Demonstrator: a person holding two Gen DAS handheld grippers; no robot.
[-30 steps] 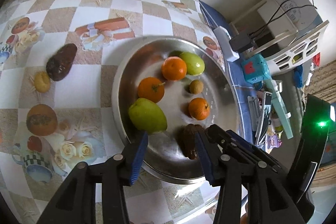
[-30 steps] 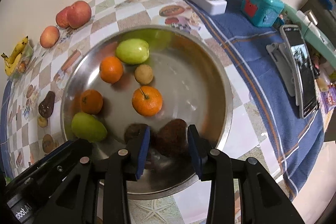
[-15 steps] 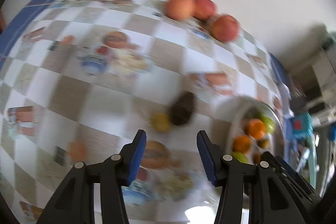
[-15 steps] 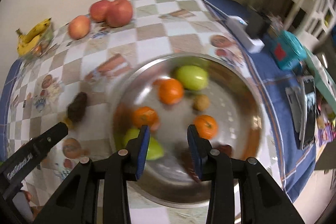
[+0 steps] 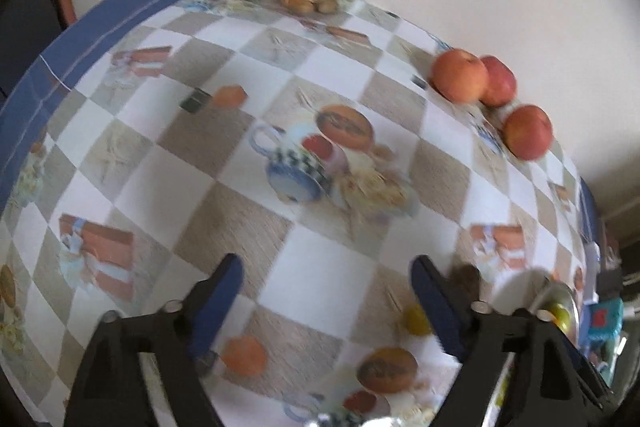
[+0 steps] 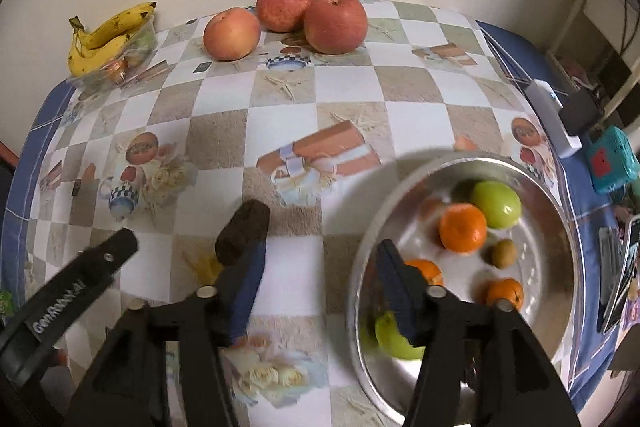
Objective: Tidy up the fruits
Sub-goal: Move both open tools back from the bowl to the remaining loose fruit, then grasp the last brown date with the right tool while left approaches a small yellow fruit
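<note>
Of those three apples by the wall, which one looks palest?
The leftmost apple, seen from the right wrist view: it is peachy orange-yellow, while the middle apple and the right apple are deeper red.

Both wrist cameras look steeply down, close over the checkered tablecloth (image 5: 328, 259); bananas (image 6: 108, 35) and apples (image 5: 460, 75) appear in both.

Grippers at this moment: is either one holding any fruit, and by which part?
Nothing is held. The left gripper and the right gripper are both open, with only tablecloth between their fingers.
</note>
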